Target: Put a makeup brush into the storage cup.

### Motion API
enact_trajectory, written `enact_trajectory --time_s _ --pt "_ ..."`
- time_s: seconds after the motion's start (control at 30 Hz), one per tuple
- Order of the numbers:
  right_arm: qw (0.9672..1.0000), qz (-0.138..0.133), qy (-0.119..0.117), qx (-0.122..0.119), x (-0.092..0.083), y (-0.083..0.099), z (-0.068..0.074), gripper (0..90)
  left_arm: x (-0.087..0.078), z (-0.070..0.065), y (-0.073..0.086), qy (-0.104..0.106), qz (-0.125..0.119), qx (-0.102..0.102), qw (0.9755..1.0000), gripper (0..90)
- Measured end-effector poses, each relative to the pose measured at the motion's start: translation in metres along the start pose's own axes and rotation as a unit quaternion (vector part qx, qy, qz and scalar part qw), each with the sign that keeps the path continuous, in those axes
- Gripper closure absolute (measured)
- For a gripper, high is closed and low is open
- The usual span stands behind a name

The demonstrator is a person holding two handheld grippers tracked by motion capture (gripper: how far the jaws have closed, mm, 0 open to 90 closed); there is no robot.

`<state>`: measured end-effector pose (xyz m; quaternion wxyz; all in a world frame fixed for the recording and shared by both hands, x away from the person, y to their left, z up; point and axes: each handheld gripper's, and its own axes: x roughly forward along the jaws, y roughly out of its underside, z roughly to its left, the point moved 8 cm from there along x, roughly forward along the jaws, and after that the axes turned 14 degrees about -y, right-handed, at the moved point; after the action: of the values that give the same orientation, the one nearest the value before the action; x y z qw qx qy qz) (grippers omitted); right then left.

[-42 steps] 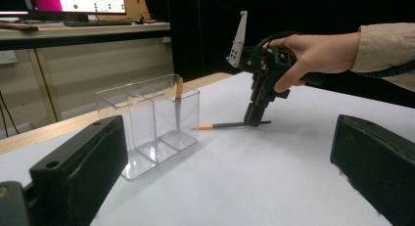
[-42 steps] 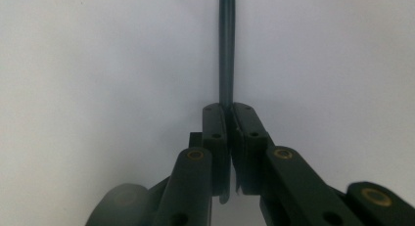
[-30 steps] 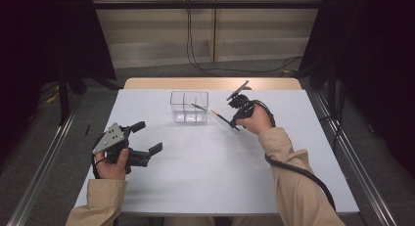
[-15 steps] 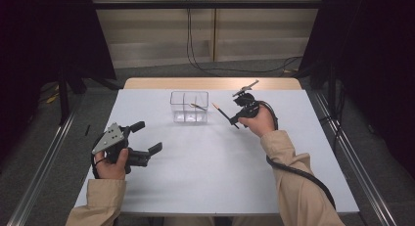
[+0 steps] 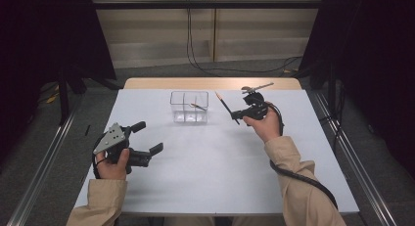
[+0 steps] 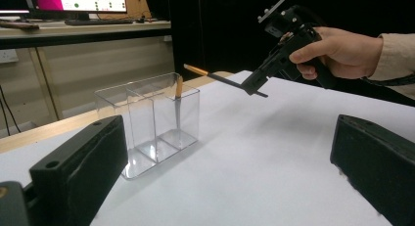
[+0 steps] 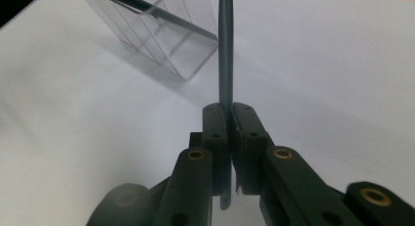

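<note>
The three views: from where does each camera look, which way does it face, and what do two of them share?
High view: above the person's side, facing forward and down on the white table; both forearms, left gripper, right gripper.
Left gripper view: low on the table, facing across it; own open jaws, far right hand.
Right gripper view: along shut jaws gripping a dark slim pencil.
Shared: all show the clear plastic two-compartment box, which holds another pencil.

Dark grey pencil [image 6: 222, 79] with orange end, clear plastic container [image 5: 189, 107], white tabletop [image 5: 220, 162], black grippers, beige sleeves [image 5: 303, 192].
</note>
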<state>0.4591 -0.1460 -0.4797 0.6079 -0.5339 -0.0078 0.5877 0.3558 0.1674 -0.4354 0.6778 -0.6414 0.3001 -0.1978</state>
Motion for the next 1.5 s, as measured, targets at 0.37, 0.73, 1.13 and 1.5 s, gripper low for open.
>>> enact_trajectory --time_s 0.37,0.73,1.13,1.5 --pt "0.9965 -0.078 -0.019 -0.025 -0.012 -0.004 0.015 85.3 0.000 -0.001 -0.001 0.001 -0.001 0.000 1.0000 0.5" --pt "0.9907 -0.123 -0.038 -0.042 -0.020 0.000 0.024 85.3 0.001 -0.002 0.001 0.004 0.002 0.000 1.0000 0.5" --pt "0.9806 -0.169 -0.064 -0.075 -0.033 0.004 0.038 85.3 0.004 -0.004 0.003 0.007 0.005 -0.003 1.0000 0.5" --pt "0.9742 -0.195 -0.074 -0.087 -0.045 0.013 0.047 85.3 0.006 -0.008 0.004 0.010 0.007 -0.002 0.9999 0.5"
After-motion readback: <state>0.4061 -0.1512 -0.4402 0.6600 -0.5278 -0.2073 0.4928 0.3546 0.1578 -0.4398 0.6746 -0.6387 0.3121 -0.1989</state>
